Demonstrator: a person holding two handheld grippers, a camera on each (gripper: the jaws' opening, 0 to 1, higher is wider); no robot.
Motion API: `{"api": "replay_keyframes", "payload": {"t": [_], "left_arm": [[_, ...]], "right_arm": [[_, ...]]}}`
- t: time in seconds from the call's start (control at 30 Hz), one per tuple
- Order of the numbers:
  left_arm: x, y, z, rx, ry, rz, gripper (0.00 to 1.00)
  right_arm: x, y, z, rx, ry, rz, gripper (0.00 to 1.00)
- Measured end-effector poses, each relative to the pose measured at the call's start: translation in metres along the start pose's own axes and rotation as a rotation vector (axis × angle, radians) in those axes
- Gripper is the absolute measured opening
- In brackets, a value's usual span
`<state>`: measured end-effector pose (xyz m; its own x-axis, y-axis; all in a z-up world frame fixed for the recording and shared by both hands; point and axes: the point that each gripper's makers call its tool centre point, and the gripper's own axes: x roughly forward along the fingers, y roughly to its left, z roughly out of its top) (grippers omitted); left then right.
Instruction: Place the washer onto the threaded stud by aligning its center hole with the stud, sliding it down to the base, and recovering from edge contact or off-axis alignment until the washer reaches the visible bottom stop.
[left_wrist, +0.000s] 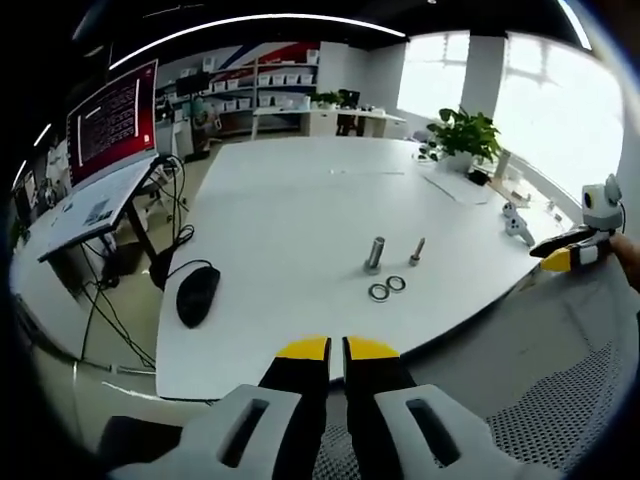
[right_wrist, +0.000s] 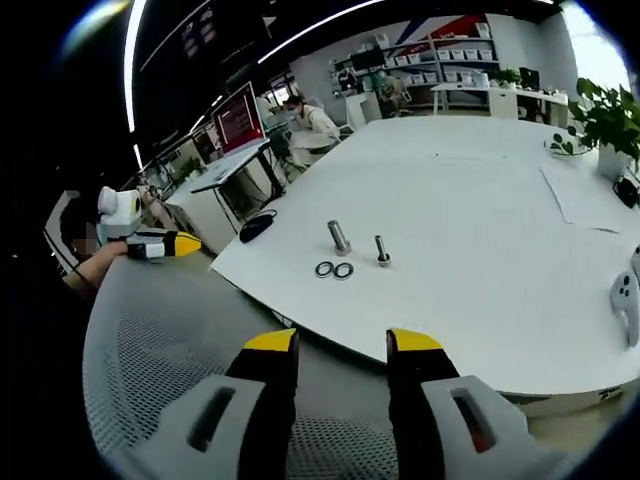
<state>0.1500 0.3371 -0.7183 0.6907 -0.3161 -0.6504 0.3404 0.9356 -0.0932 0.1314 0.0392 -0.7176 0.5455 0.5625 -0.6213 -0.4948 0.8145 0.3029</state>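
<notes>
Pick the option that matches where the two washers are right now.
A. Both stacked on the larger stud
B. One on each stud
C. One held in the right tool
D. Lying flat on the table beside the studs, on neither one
D: the two washers lie flat side by side on the white table, just in front of the larger stud and the smaller stud, and both studs stand bare.

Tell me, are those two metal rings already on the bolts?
No. Both washers lie flat on the white table, beside the upright studs, not threaded over either.
</notes>
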Motion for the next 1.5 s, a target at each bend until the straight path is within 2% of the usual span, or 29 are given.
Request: {"api": "replay_keyframes", "payload": {"t": [0.37, 0.4, 0.43, 0.47, 0.53, 0.8, 0.97, 1.1, 1.2, 1.33, 1.5], "left_arm": [[0.000, -0.005, -0.004, 0.031, 0.036, -0.020, 0.03], [0.000, -0.008, -0.005, 0.044, 0.042, -0.027, 0.04], [0.000, -0.009, -0.005, 0.059, 0.046, -0.032, 0.04], [0.000, -0.010, -0.005, 0.075, 0.052, -0.033, 0.04], [0.000, -0.010, -0.005, 0.077, 0.053, -0.033, 0.04], [-0.002, -0.008, 0.007, 0.080, -0.016, -0.023, 0.01], [-0.003, -0.007, 0.011, 0.096, -0.042, -0.021, 0.01], [-0.002, -0.008, 0.012, 0.116, -0.041, -0.040, 0.02], [-0.002, -0.010, 0.019, 0.164, -0.068, -0.056, 0.02], [-0.007, -0.010, 0.035, 0.148, -0.085, -0.085, 0.01], [-0.009, -0.001, 0.056, 0.211, -0.133, -0.066, 0.03]], "right_arm": [[0.003, 0.001, -0.008, 0.008, 0.048, 0.008, 0.35], [0.004, 0.007, -0.011, 0.006, 0.063, 0.048, 0.32], [0.004, 0.013, -0.019, 0.017, 0.111, 0.089, 0.30], [0.005, 0.011, -0.020, 0.011, 0.122, 0.073, 0.31], [0.005, 0.007, -0.013, 0.015, 0.076, 0.053, 0.31], [0.006, 0.010, -0.017, 0.007, 0.102, 0.065, 0.31], [0.006, 0.009, -0.018, 0.014, 0.106, 0.061, 0.31], [0.005, 0.009, -0.019, 0.019, 0.105, 0.059, 0.31], [0.005, 0.009, -0.019, 0.019, 0.106, 0.059, 0.31], [0.005, 0.009, -0.019, 0.017, 0.106, 0.063, 0.31], [0.005, 0.008, -0.019, 0.021, 0.103, 0.055, 0.31]]}}
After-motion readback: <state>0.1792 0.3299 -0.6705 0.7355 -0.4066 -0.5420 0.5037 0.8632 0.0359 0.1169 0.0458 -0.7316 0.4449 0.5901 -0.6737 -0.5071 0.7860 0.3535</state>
